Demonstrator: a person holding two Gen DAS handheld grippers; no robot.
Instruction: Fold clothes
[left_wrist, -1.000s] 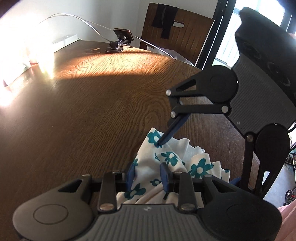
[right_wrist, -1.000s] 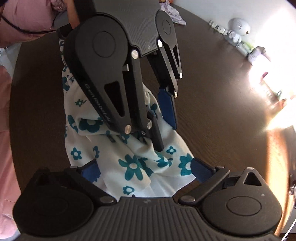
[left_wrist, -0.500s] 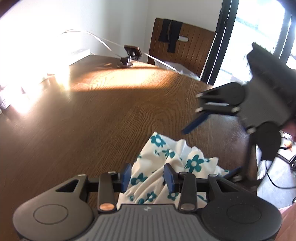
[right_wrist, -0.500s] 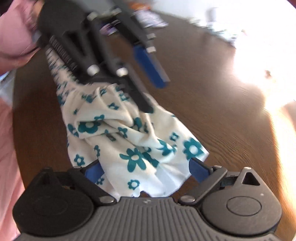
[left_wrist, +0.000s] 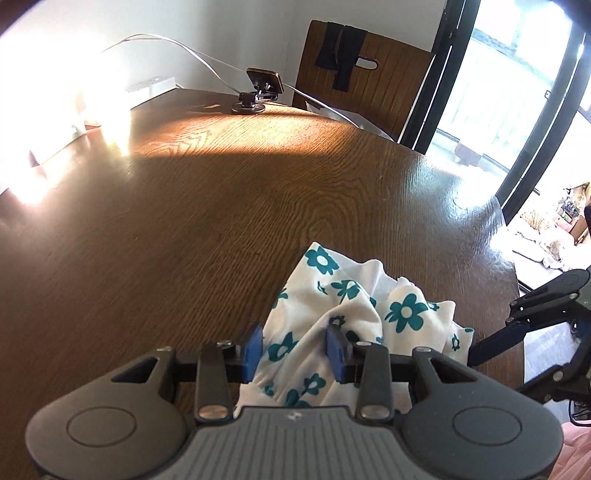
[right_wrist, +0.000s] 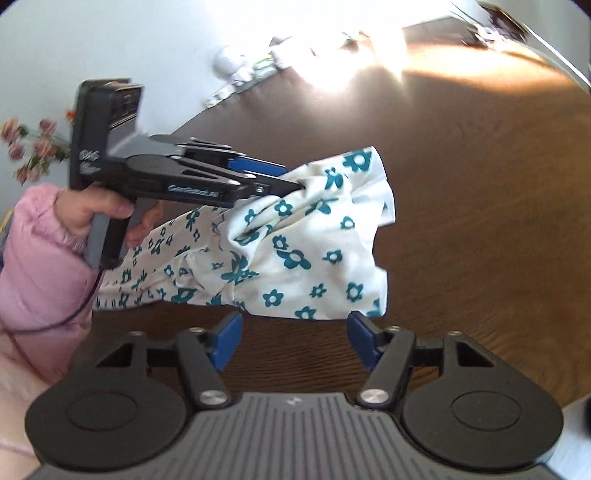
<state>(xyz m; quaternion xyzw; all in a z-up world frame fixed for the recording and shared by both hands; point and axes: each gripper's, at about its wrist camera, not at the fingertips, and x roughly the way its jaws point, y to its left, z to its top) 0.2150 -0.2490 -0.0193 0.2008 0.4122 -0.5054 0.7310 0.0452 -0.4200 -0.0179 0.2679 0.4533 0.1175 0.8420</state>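
The left tool (left_wrist: 293, 345) pinches a bunched floral garment (right_wrist: 314, 236) near the counter (left_wrist: 221, 206) edge; the right tool (right_wrist: 293, 341) is closing, nothing between its pads. Seize a free hem, then spread flat.

A broad dark-brown wooden table with visible grain (left_wrist: 229, 206) stretches ahead of the left gripper, sunlit along its far edge. Beyond it stands a slatted brown wooden chair (left_wrist: 373, 77) against a plain white wall (left_wrist: 221, 33). To the right, tall black-framed glass doors (left_wrist: 517, 110) glare bright.
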